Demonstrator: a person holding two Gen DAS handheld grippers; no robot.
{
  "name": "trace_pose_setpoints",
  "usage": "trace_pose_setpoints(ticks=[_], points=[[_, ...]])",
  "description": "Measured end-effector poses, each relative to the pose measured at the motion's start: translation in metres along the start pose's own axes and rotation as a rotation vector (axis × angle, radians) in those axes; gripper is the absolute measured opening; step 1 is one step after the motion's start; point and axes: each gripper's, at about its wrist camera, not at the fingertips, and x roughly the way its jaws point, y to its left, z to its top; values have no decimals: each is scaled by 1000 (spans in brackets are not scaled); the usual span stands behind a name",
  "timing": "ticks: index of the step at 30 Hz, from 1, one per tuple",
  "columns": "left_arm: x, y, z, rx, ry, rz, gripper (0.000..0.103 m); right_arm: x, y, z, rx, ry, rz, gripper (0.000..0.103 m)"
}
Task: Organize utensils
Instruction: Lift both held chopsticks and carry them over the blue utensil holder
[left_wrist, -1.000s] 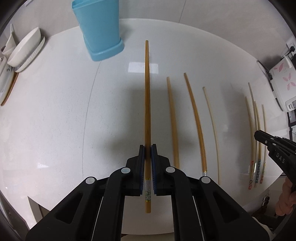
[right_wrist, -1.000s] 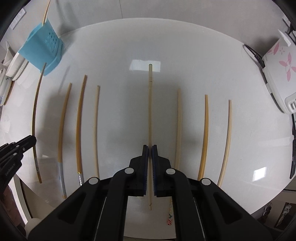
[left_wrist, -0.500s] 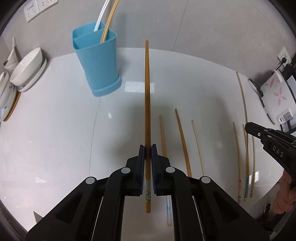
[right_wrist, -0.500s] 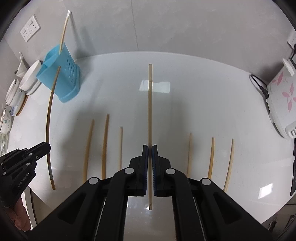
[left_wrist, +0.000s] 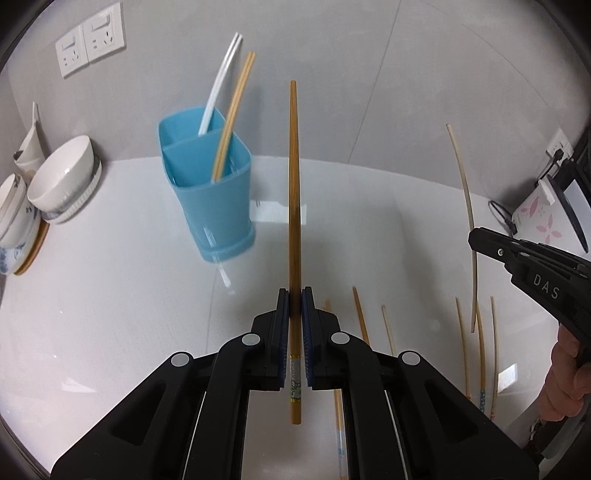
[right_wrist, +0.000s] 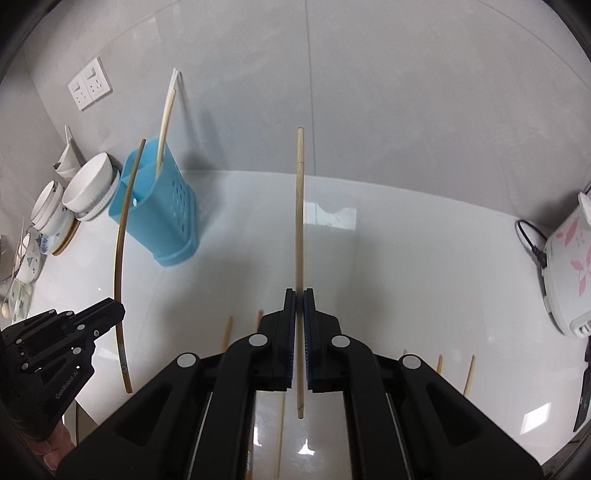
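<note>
My left gripper (left_wrist: 294, 295) is shut on a brown chopstick (left_wrist: 293, 184) and holds it up above the white counter, tip pointing away. A blue two-compartment holder (left_wrist: 210, 192) stands to its left with a white chopstick (left_wrist: 218, 88) and a tan chopstick (left_wrist: 232, 114) in it. My right gripper (right_wrist: 299, 295) is shut on a pale chopstick (right_wrist: 300, 229), also lifted. The holder (right_wrist: 159, 218) shows at left in the right wrist view. The left gripper (right_wrist: 55, 343) and its brown chopstick (right_wrist: 123, 236) show there too.
Several chopsticks (left_wrist: 360, 317) lie in a row on the counter (left_wrist: 110, 295) below the grippers. Stacked white bowls (left_wrist: 62, 177) stand at far left. A white appliance with pink flowers (right_wrist: 569, 266) and its cord sit at right. Wall sockets (left_wrist: 90, 38) are on the back wall.
Both grippers have risen and tilted up from the counter with their chopsticks. The holder and wall have come into fuller view; the row of chopsticks has dropped low in both views.
</note>
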Motion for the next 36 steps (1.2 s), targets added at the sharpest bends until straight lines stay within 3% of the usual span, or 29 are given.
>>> trace_pose_setpoints(ticks=[10, 22, 36], points=[[-13, 34, 29, -5, -116, 29, 6, 1, 29, 31, -8, -66, 7, 3], [-18, 67, 69, -39, -264, -1, 6, 10, 56, 67, 18, -124, 49, 3], [-2, 77, 105, 7, -466, -39, 6, 26, 68, 100, 44, -196, 126, 3]])
